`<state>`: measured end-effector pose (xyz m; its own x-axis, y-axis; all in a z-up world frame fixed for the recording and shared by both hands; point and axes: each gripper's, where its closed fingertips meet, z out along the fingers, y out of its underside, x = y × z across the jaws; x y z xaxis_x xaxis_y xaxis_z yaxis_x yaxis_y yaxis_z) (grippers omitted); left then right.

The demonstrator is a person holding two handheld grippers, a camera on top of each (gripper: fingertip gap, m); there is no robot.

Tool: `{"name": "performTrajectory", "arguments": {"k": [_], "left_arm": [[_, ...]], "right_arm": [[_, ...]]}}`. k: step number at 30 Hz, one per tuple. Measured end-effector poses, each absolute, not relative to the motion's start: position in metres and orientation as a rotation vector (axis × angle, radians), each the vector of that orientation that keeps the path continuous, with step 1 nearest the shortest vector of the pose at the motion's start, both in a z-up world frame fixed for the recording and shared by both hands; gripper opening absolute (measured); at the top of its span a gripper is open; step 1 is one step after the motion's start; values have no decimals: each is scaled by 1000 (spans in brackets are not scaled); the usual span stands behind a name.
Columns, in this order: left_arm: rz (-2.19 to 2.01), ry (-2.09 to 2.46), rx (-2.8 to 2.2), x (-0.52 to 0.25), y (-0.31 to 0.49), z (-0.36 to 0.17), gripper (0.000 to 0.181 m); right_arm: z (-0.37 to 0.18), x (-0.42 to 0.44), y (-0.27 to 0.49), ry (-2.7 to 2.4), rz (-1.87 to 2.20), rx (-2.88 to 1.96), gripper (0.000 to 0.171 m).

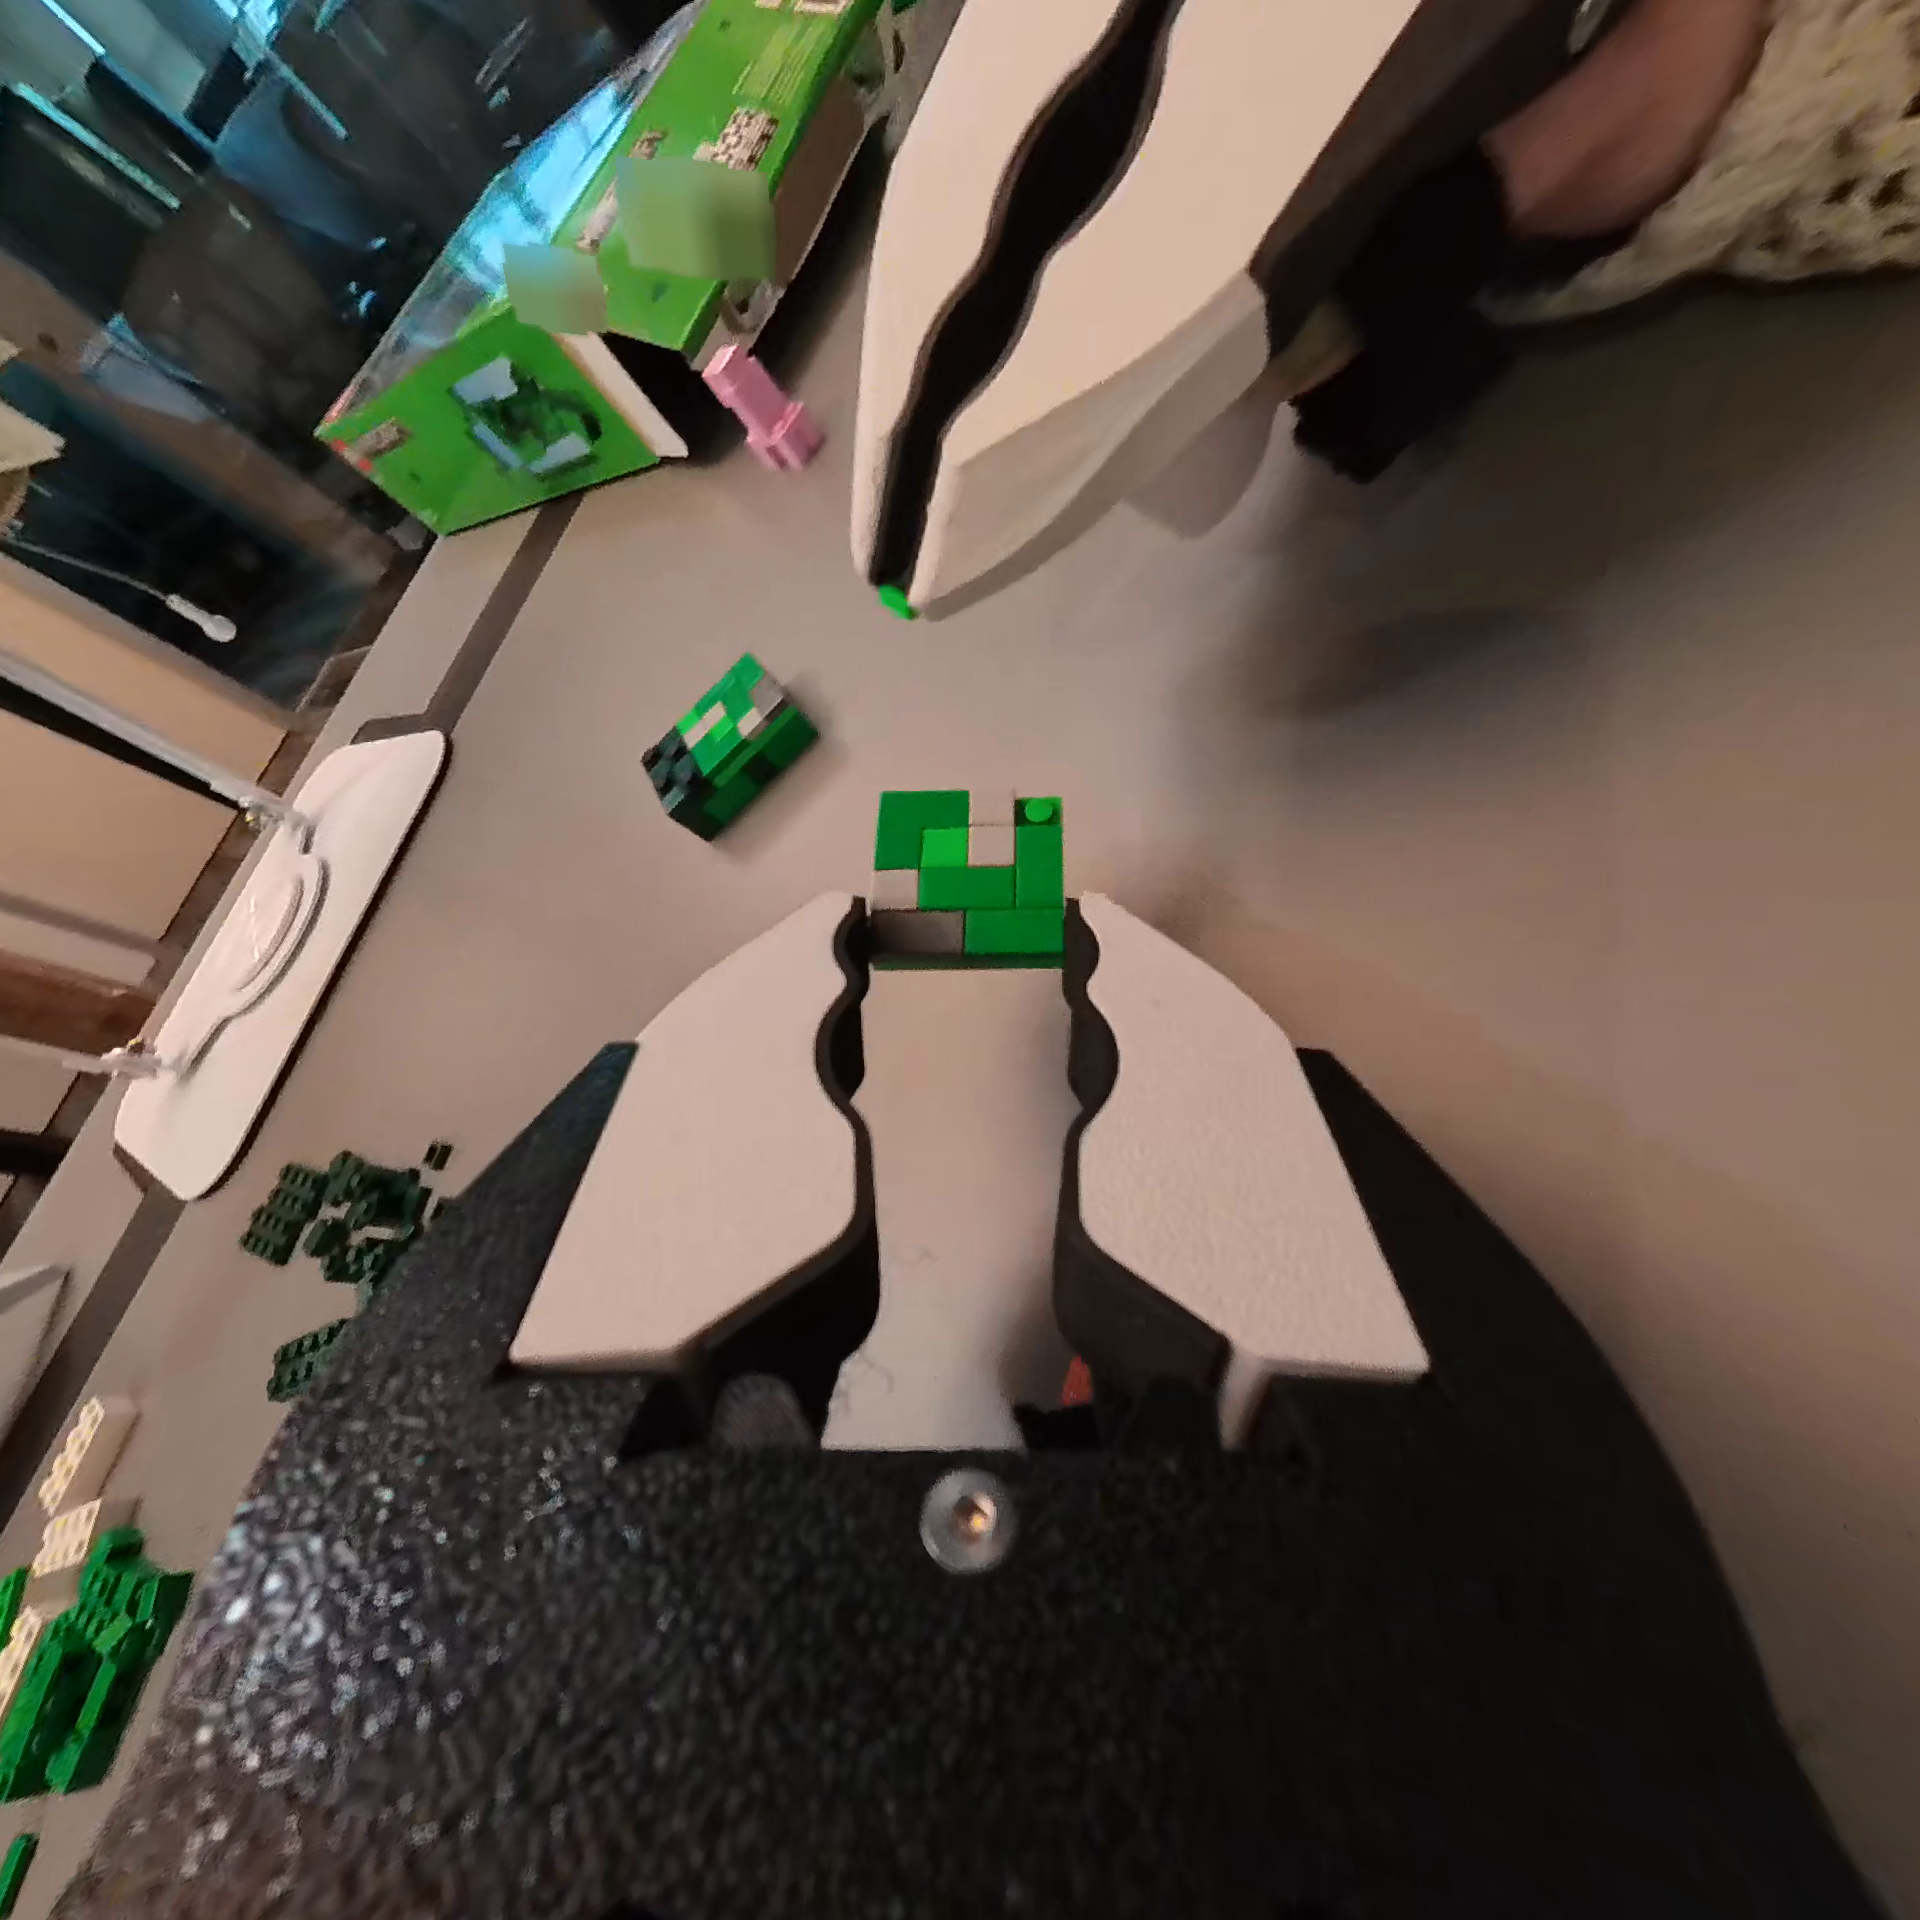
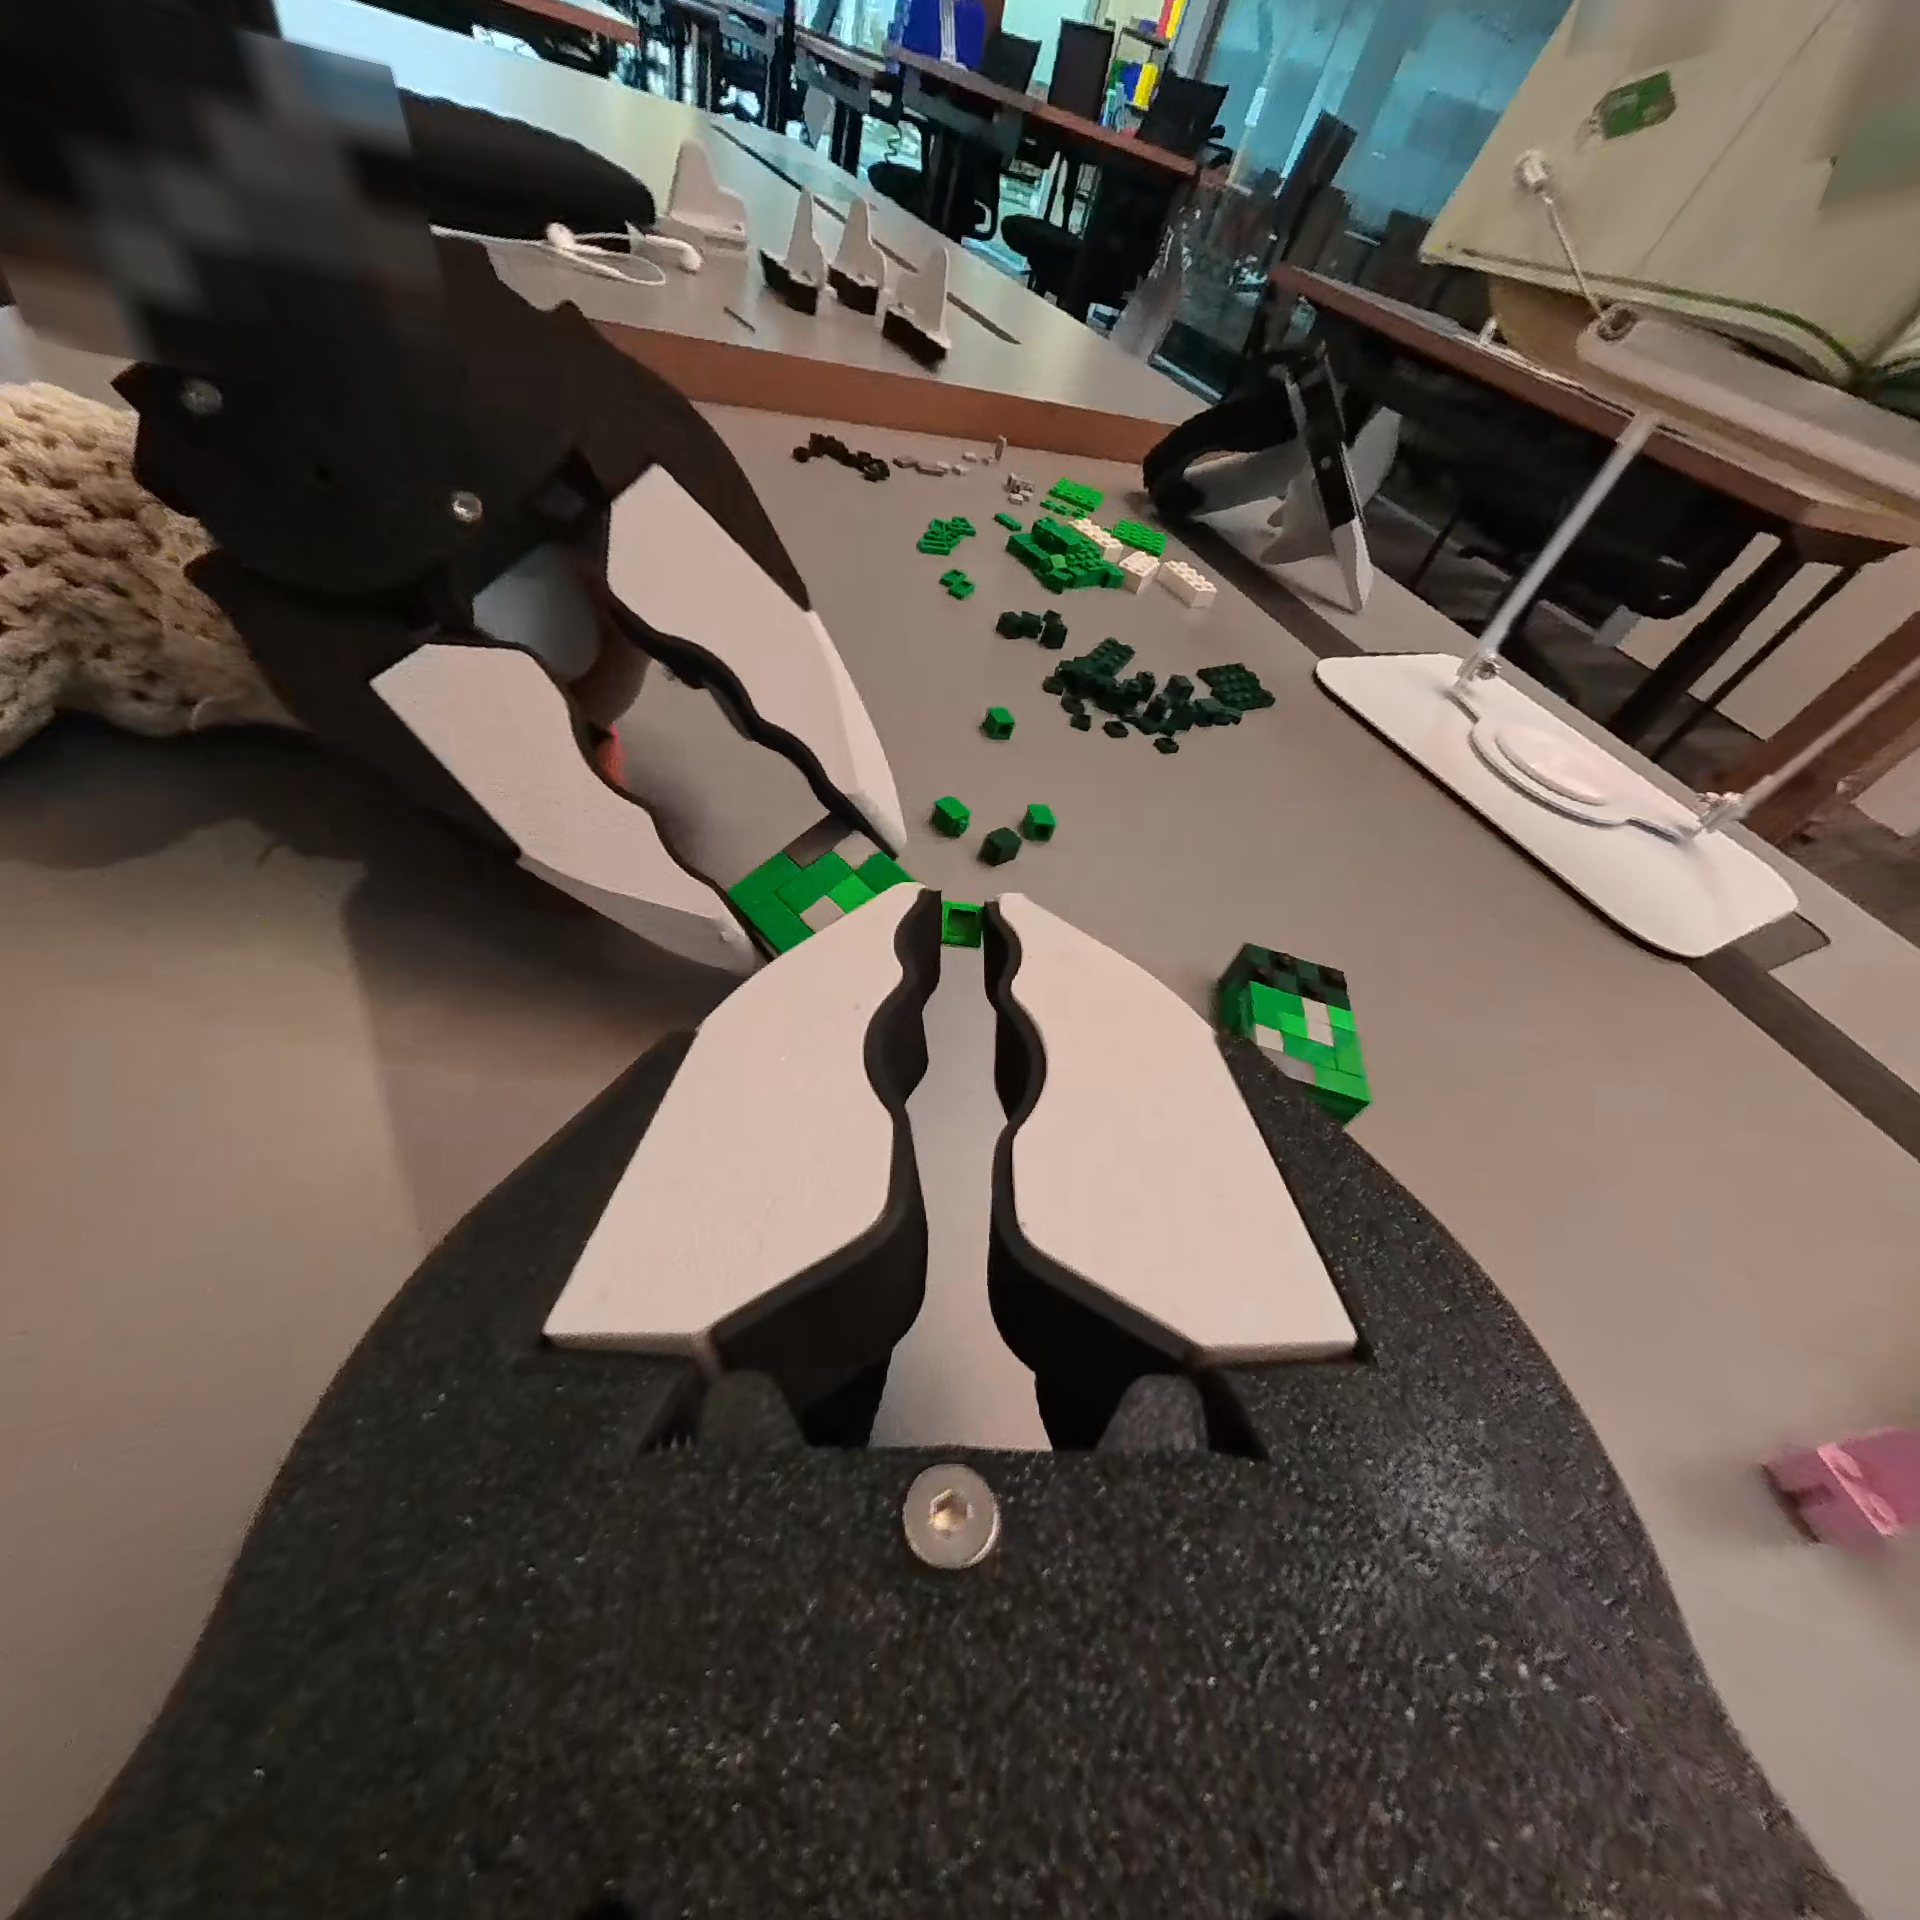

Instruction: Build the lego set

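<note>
The green-and-grey lego panel point(image 1: 971, 883) lies on the grey tabletop point(image 1: 1455, 831), clamped at its near end between the fingertips of the left hand-held gripper point(image 1: 966, 925); jaws part-open, just the panel's width apart. Panel top mostly smooth tiles in two greens with grey and white patches; one round stud is exposed at the far right corner. Right hand-held gripper point(image 2: 961, 920) nearly closed, pinching a small bright green brick point(image 2: 962, 923) at the very tips. In the left wrist view the same brick point(image 1: 894, 601) shows as a green dot at the right gripper's tips, above the tabletop and apart from the panel, on its far side. A finished green cube assembly point(image 1: 730, 746) with dark and grey tiles sits near the panel, to its left in the left wrist view. Three loose green single bricks point(image 2: 995, 826) lie just past the gripper tips in the right wrist view; farther off are heaps of dark green pieces point(image 2: 1153, 686) and mixed green and white bricks point(image 2: 1081, 545). A white stand base point(image 2: 1558, 790) is at the table edge. A green set box point(image 1: 582, 343) and a pink figure point(image 1: 774, 410) sit at the far side. A knitted sleeve point(image 2: 73, 561) is behind the left gripper.
</note>
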<state>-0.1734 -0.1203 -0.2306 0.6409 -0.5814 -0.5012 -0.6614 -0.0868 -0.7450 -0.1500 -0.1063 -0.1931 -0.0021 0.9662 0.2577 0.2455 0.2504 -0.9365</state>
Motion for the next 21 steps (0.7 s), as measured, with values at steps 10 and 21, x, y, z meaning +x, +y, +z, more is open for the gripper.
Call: {"name": "performTrajectory", "arguments": {"k": [10, 21], "left_arm": [[107, 958, -1808, -182, -117, -232, 36], [191, 802, -1831, -206, -108, -223, 36]], "right_arm": [[-197, -161, -124, -1531, 815, -1135, 7], [-197, -161, -110, -1471, 714, -1164, 7]]}}
